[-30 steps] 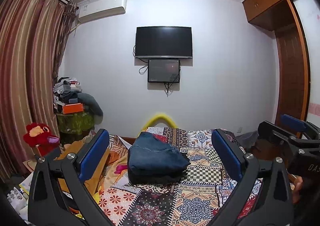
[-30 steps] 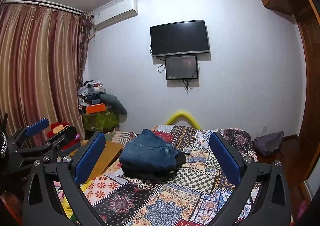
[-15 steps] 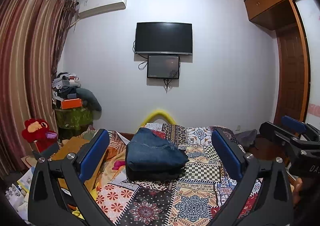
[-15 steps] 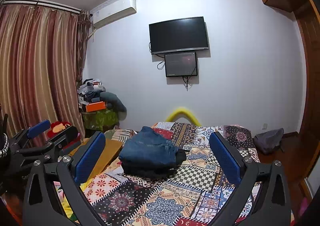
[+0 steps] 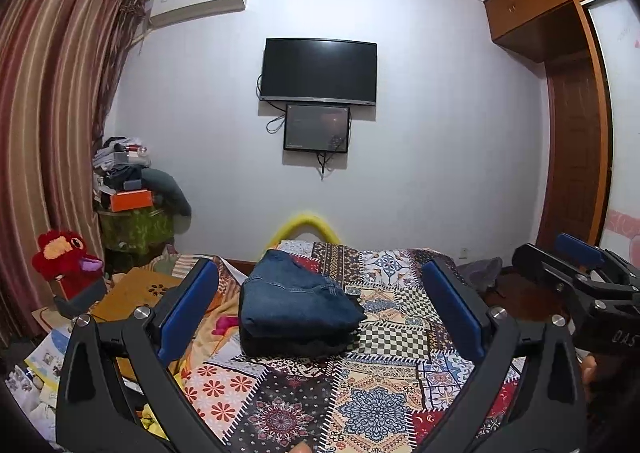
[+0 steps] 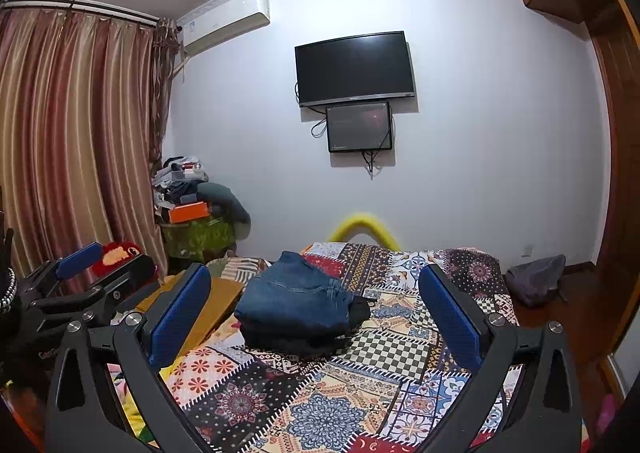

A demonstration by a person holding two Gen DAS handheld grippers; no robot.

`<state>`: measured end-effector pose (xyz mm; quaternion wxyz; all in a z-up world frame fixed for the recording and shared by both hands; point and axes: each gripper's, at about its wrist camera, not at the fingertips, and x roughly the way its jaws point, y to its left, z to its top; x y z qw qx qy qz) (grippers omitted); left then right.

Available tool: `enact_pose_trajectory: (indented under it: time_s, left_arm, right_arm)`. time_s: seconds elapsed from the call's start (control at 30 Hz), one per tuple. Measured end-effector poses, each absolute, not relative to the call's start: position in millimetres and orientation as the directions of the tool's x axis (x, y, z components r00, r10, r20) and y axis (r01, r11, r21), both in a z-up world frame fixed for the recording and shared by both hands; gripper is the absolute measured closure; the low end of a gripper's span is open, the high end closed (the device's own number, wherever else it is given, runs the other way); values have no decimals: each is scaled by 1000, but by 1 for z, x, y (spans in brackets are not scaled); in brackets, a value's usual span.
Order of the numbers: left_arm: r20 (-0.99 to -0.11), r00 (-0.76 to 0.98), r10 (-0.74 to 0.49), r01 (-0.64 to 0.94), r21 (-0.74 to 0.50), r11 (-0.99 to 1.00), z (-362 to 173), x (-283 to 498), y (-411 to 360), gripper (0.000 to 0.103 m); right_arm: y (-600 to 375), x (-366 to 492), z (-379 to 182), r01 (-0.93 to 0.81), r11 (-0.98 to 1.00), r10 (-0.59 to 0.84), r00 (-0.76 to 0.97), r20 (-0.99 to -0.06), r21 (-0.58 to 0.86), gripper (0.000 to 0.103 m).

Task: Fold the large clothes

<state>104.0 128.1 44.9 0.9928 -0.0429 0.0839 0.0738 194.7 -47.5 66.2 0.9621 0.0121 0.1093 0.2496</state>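
While both the left gripper (image 5: 320, 317) and right gripper (image 6: 316, 317) hover with jaws released, the folded blue denim jeans (image 5: 294, 303) at frame centre, atop a dark garment (image 5: 296, 345) on the patchwork bed (image 5: 360, 405), may unfold if nudged.

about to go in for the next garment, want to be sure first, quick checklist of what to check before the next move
1. Left gripper jaws open and holding nothing: ok.
2. Right gripper jaws open and holding nothing: ok.
3. Both grippers clear of the folded jeans, no contact: ok.
4. Jeans sit squarely on the dark folded garment beneath, stack not sliding: ok.
5. Bare patchwork bedspread in front of the stack to work on: ok.
6. Next large garment to fold located: cannot tell; the clothes heap in the corner and the grey bundle on the floor are candidates.
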Motion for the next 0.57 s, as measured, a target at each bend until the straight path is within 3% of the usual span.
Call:
enact_pose_trajectory:
  time_s: [0.57]
  left_arm:
    - [-200,971,132,-148,-71,986,39,107,123,0]
  right_arm:
    - [-46,196,65,-475,876,481,851,-210,83,0]
